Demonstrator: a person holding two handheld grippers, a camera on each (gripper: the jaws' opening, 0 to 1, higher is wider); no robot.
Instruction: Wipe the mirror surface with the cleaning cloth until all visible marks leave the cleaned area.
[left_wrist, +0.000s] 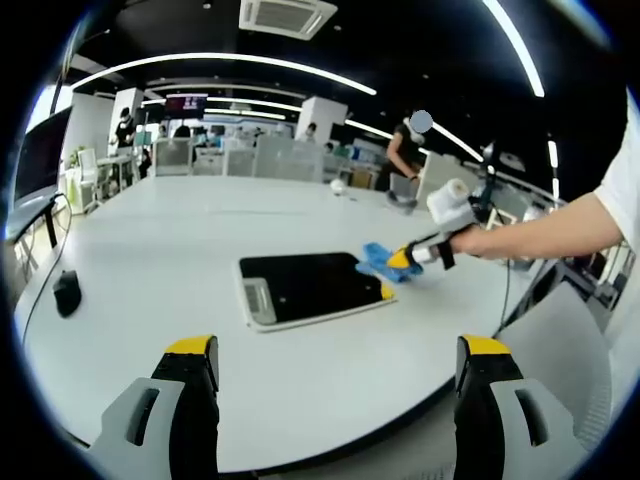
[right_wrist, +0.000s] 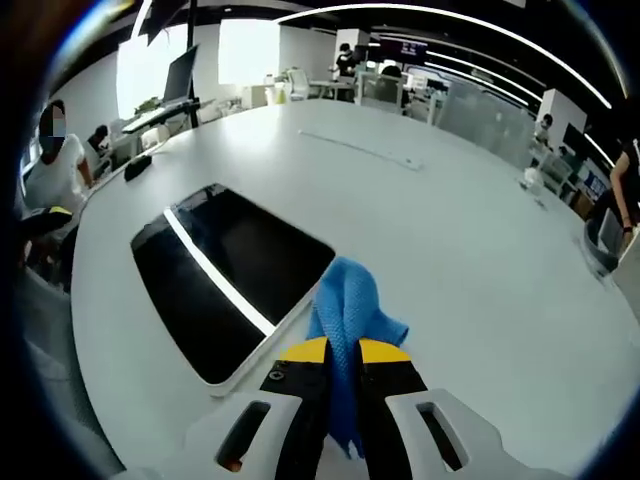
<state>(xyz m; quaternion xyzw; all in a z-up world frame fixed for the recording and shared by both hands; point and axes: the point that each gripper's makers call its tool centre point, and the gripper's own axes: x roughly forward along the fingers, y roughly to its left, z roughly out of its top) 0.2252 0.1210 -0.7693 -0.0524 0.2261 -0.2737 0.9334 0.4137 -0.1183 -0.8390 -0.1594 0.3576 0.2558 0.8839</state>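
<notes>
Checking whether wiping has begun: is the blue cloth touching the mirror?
Touching. In the right gripper view the blue cloth, clamped in the right gripper, lies with its tip on the edge of the mirror.

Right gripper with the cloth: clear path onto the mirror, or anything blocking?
Probably yes. The right gripper is shut on the blue cloth, which already hangs at the mirror edge, with only bare table around. The left gripper is open and well back.

Mirror (left_wrist: 310, 287) flat on table (left_wrist: 180, 230) (cloth (right_wrist: 350, 300) at its edge).
</notes>
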